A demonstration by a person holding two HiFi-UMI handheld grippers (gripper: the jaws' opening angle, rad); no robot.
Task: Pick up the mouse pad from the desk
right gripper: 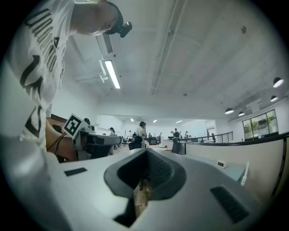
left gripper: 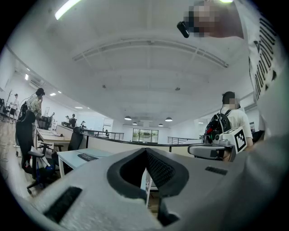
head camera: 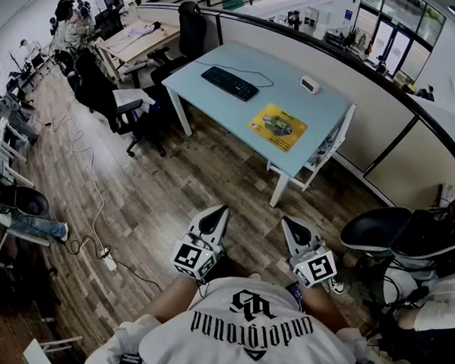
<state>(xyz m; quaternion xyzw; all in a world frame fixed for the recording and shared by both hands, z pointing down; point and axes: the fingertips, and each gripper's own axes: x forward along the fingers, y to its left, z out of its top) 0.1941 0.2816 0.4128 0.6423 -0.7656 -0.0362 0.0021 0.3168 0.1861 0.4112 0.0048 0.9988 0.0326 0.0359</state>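
Note:
The yellow mouse pad (head camera: pixel 278 127) lies flat near the front right corner of a light blue desk (head camera: pixel 218 63), well ahead of me across the wooden floor. My left gripper (head camera: pixel 219 213) and right gripper (head camera: pixel 289 222) are held side by side close to my chest, level and pointing toward the desk, far from the pad. In the left gripper view the jaws (left gripper: pixel 145 151) meet at the tip with nothing in them. The right gripper (right gripper: pixel 146 151) is also shut and empty. The pad does not show in either gripper view.
A black keyboard (head camera: pixel 229 83) and a small white device (head camera: pixel 309 84) lie on the desk. A white chair (head camera: pixel 328 148) stands at the desk's right end and black office chairs (head camera: pixel 121 103) to its left. A low partition wall (head camera: pixel 383 109) runs behind; cables (head camera: pixel 89 208) trail on the floor.

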